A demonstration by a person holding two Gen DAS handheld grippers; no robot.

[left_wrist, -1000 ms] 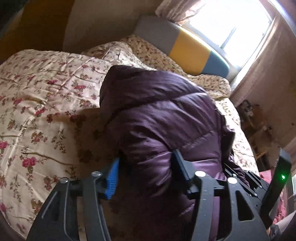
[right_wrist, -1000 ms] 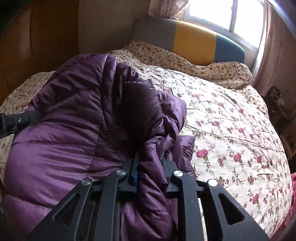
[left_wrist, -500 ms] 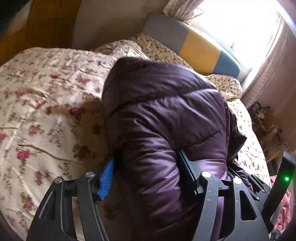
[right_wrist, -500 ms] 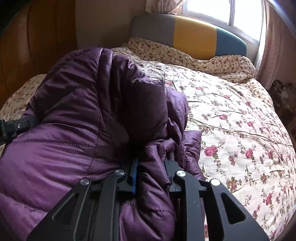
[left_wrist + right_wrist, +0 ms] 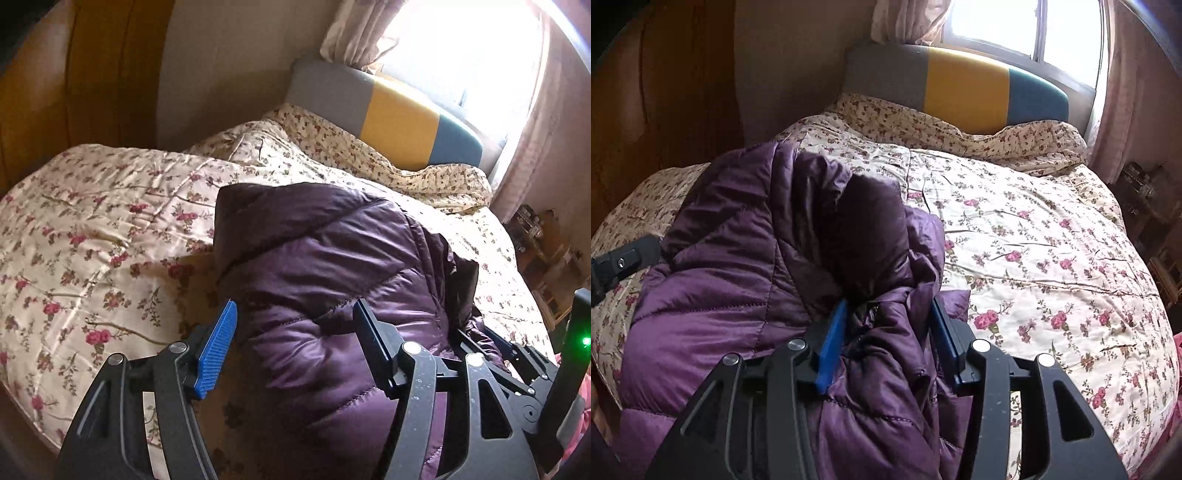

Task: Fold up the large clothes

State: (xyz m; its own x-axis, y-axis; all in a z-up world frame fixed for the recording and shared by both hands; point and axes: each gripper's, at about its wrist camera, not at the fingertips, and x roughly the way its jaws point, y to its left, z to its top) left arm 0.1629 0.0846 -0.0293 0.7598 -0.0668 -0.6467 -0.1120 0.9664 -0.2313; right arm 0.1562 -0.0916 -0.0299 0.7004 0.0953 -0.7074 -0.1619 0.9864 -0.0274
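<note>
Both pairs of tongs have just let go of the jacket [image 5: 746, 266]: the right tongs [image 5: 890, 336], clamped on a bunched fold a second ago, have just been opening, with the cloth now loose between the blue pads, and the left tongs [image 5: 295, 332] have lifted a little, so more of the bed shows in their view.

Largest first, the bed [image 5: 1034, 236] with its flowered quilt fills both views, with a grey, yellow and blue headboard [image 5: 964, 85] under the window behind. The purple quilted jacket lies folded into a thick bundle on the near side of the bed, in front of both cameras. Left tongs stand wide and released, straddling a puffy edge of the jacket without pressing it. Right tongs are also released, though crumpled cloth fills the gap between their pads.

By its look the jacket is light, soft and springy, and its shiny shell is likely slippery, so folds may puff open again. A safer hold would be a stitched seam or hem edge, gathered thick, rather than a smooth padded panel.
</note>
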